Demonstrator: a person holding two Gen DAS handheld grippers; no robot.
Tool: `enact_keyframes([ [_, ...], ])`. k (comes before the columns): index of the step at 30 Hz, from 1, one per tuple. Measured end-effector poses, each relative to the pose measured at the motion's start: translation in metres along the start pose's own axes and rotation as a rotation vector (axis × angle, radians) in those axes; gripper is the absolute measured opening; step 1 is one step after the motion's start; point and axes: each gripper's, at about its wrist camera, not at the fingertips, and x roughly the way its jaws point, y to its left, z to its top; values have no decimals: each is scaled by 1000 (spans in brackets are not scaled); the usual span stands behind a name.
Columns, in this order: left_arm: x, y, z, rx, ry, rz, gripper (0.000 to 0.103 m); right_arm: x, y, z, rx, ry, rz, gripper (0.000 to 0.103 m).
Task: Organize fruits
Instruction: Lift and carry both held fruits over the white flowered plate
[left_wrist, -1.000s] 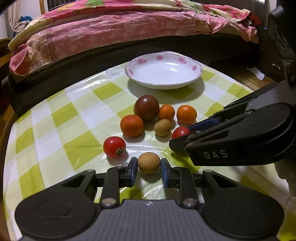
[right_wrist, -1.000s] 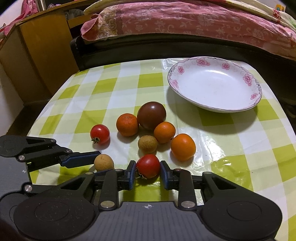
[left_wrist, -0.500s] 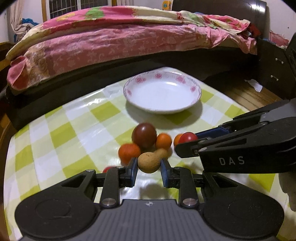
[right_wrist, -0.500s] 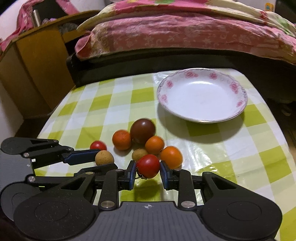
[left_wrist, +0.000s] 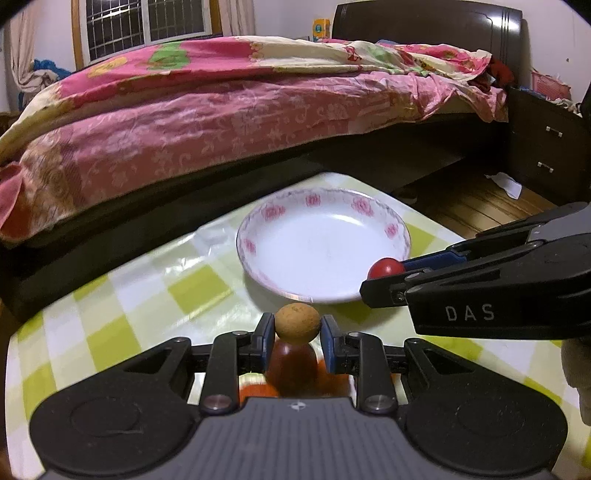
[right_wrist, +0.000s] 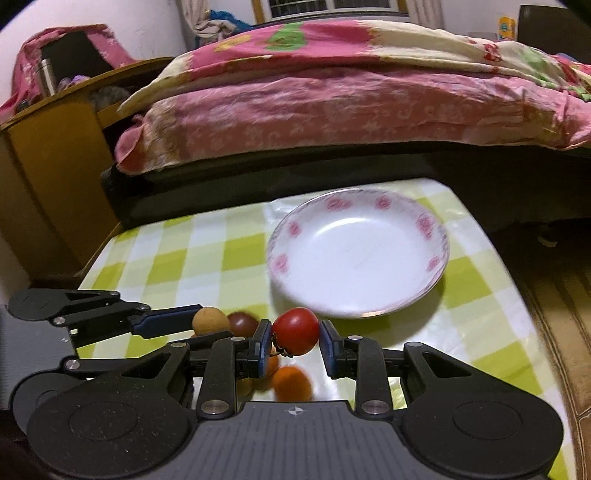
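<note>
Black tools (left_wrist: 297, 338) (right_wrist: 295, 341) grip raised longan (left_wrist: 297, 323), tomato (right_wrist: 296, 330).

The plate (right_wrist: 436, 225) is looking like glazed ceramic, glossy and smooth. The tablecloth (right_wrist: 207, 258) is shining like plastic film and is showing small wrinkles. The left gripper (left_wrist: 297, 334) and right gripper (right_wrist: 295, 338) are showing matt black plastic with blue pads and bright metal screws. The tomato (right_wrist: 295, 330) is gleaming with smooth skin, while the brown fruit (left_wrist: 297, 323) is looking dull and rough. The quilt (left_wrist: 229, 99) is appearing as soft creased cloth.
</note>
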Motion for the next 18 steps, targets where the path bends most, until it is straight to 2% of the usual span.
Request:
enact_keyframes([
  [10,42,2,24,46,-2,-4,34,28,-29,22,3,-7,-70,25],
  [18,61,0,23,60,23,-17,34,45,-41,23,9,17,-83,25],
])
